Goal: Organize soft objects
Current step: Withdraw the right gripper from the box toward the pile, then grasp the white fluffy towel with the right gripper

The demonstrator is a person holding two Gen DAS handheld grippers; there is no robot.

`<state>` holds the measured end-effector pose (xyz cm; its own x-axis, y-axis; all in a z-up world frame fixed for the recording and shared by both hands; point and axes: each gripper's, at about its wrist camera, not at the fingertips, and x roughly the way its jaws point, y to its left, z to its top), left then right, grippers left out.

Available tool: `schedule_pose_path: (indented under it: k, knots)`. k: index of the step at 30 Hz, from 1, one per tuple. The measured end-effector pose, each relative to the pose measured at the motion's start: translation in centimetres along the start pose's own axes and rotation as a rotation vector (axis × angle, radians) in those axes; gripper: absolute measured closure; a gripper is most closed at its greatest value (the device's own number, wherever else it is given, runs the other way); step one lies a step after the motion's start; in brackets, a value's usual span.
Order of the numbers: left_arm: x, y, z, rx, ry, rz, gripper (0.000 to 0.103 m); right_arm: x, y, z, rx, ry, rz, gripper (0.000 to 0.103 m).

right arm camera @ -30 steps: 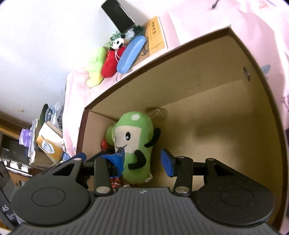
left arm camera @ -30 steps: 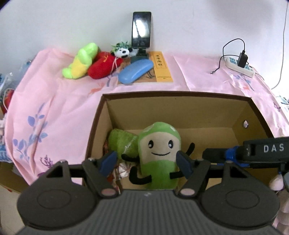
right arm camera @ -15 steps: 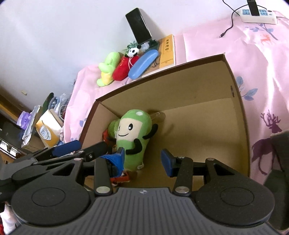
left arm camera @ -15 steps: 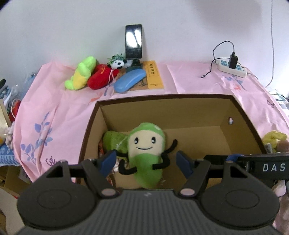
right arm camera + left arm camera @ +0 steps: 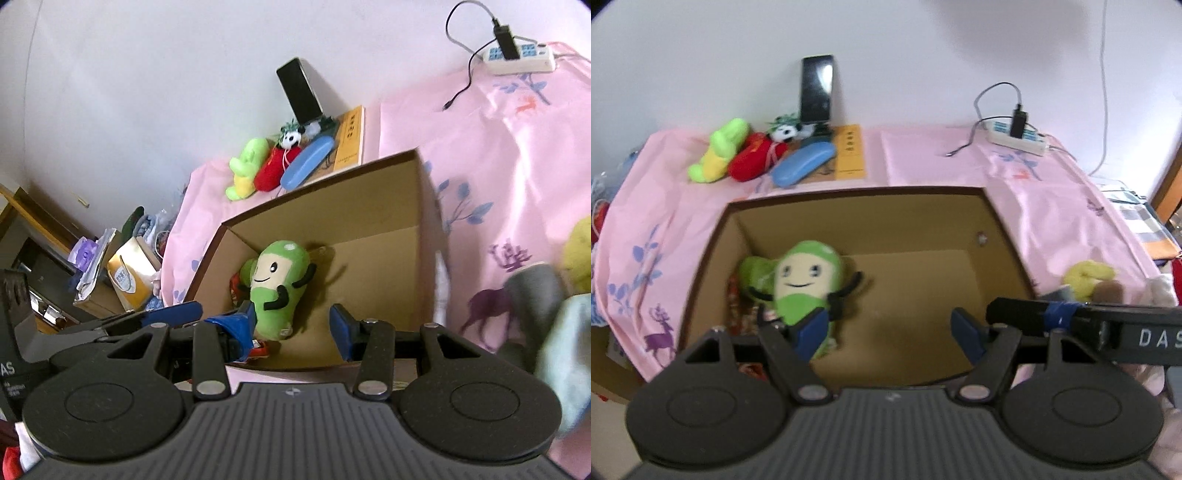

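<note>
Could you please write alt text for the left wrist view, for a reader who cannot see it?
The open, empty left gripper hovers above a cardboard box on a pink cloth, where a smiling green plush lies at the left end. More plush toys and a propped phone sit by the white wall.

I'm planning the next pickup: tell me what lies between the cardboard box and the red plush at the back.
In the left wrist view, bare pink cloth lies between the cardboard box and the red plush. A blue case lies just beside that stretch.
</note>
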<state>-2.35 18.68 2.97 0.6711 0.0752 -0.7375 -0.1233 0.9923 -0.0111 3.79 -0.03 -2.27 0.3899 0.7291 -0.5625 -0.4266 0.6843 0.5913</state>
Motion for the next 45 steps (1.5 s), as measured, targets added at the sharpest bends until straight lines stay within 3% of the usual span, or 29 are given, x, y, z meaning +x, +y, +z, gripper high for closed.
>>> schedule_pose_path:
  k: [9, 23, 30, 35, 45]
  knots:
    - [0.5, -6.6, 0.4, 0.059, -0.002, -0.077, 0.031, -5.5, -4.7, 0.1, 0.037, -0.077, -0.013, 0.073]
    - [3.4, -19.1, -0.4, 0.211, 0.065, -0.253, 0.031, -12.7, -15.6, -1.3, 0.206, -0.142, -0.204, 0.073]
    - [4.9, -24.4, -0.7, 0.271, 0.072, -0.401, 0.031, -16.5, -20.2, -2.0, 0.298, -0.209, -0.283, 0.073]
    - [6.5, -27.3, -0.8, 0.255, 0.087, -0.497, 0.031, -19.1, -22.5, -2.4, 0.345, -0.269, -0.343, 0.073]
    - [11.3, -33.4, -1.4, 0.292, 0.201, -0.614, 0.029, -21.7, -26.3, -3.2, 0.445, -0.303, -0.394, 0.073]
